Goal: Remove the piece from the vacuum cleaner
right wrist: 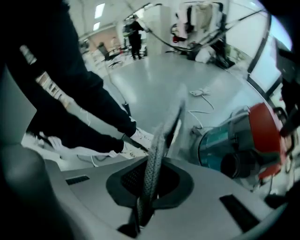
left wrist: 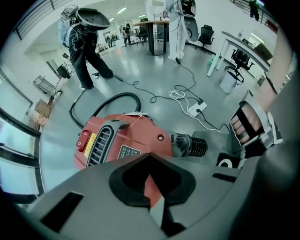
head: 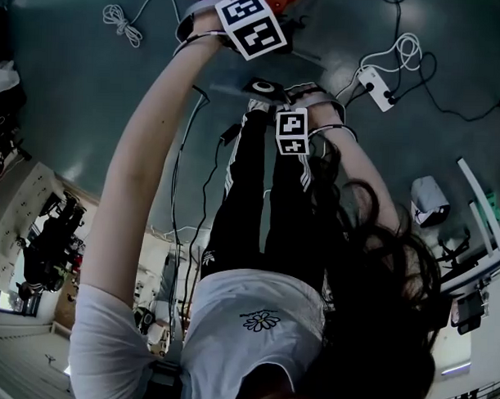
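Grey polished floor of a big open office runs under everything, with desks and office chairs far back and loose cables trailing across it. The vacuum cleaner lies on that floor just ahead of my left gripper. It has a red body with a dark slatted grille and a red rocker switch beside a yellow sticker. A black ribbed fitting sits at its right end, and a black hose curls off behind it. My left gripper's jaws are drawn together with nothing in them.

My right gripper is clamped on the piece, a thin grey strip with a fine mesh pattern. I see it edge-on, rising from between the jaws and blurring towards its top. The cleaner shows to its right in that view.

Only the right gripper view shows the cleaner's teal see-through drum. Only the left gripper view shows the switch and grille. The head view takes in both my arms stretched down, the marker cubes, my black trousers with white side stripes, and a white power strip on the floor.

A dark plate on the red body carries print, as does the yellow sticker, but both are too small for me to read.
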`<state>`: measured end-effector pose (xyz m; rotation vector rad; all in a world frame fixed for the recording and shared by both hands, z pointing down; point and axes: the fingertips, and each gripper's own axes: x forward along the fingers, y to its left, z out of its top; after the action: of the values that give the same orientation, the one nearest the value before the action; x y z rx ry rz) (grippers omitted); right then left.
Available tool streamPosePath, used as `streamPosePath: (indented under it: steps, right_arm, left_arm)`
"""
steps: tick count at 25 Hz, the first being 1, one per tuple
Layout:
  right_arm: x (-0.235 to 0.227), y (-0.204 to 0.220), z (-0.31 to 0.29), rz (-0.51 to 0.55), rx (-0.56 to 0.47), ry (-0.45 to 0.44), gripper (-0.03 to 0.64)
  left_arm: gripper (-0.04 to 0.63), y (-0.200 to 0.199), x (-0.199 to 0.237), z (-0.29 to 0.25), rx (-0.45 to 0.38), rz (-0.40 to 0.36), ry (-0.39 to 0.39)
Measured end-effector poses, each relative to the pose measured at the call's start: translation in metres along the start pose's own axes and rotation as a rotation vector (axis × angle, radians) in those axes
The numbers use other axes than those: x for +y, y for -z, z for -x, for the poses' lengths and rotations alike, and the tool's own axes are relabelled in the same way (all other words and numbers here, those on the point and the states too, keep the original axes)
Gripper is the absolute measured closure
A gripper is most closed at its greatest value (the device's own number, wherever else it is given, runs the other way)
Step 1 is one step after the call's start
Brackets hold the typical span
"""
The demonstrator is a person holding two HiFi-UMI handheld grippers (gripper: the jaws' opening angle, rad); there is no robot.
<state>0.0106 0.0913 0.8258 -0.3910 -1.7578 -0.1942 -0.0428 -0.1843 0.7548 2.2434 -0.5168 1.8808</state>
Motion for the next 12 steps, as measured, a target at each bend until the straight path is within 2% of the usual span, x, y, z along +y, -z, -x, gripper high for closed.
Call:
streamPosePath:
  steps: [2,4,8,12]
  right_arm:
    - [-0.004,0.002,-0.001,-0.148,-0.019,0.022,0.594]
    - [-0.015,0.005,0.001,-0.222,-0.027,0.036,0.594]
    - [-0.031,0.009,0.008,-0.243,-0.016,0.041,0.594]
    - [-0.039,0.009,0.023,-0.301,0.008,0.045,0.594]
  left_arm:
    - [0.591,-0.001,0.0,0.0,-0.007,0.006,-0.007]
    - [0.591,0.0,-0.001,-0.001,0.0,0.008,-0.01]
    - [0.591,0.0,-0.002,-0.002,0.005,0.017,-0.007]
    - [0.591,0.003,0.004,0.002,-0.005,0.089,-0.015]
